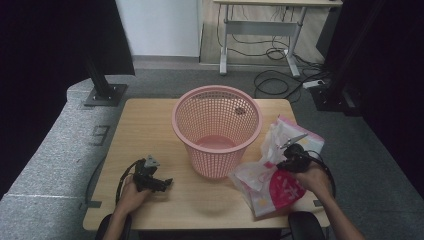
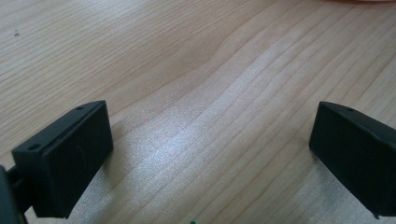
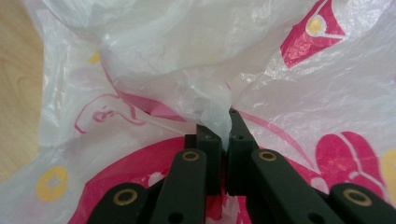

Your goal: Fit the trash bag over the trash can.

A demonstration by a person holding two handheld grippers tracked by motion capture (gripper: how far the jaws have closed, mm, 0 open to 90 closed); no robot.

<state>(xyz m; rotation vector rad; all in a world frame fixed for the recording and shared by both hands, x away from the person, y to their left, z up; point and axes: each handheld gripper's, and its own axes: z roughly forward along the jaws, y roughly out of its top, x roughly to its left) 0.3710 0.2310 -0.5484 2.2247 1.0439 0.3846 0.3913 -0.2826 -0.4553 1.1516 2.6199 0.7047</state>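
Observation:
A pink mesh basket stands upright in the middle of the wooden table. To its right lies a white plastic bag printed in pink and yellow. My right gripper is shut on a pinched fold of that bag, and the film bunches up between its two black pads. My left gripper rests low over the bare table at the front left. Its jaws stand wide apart with only wood grain between them.
A desk frame with cables stands on the floor beyond the table. Black stand bases sit at the far left and far right. A grey padded surface borders the table's left side.

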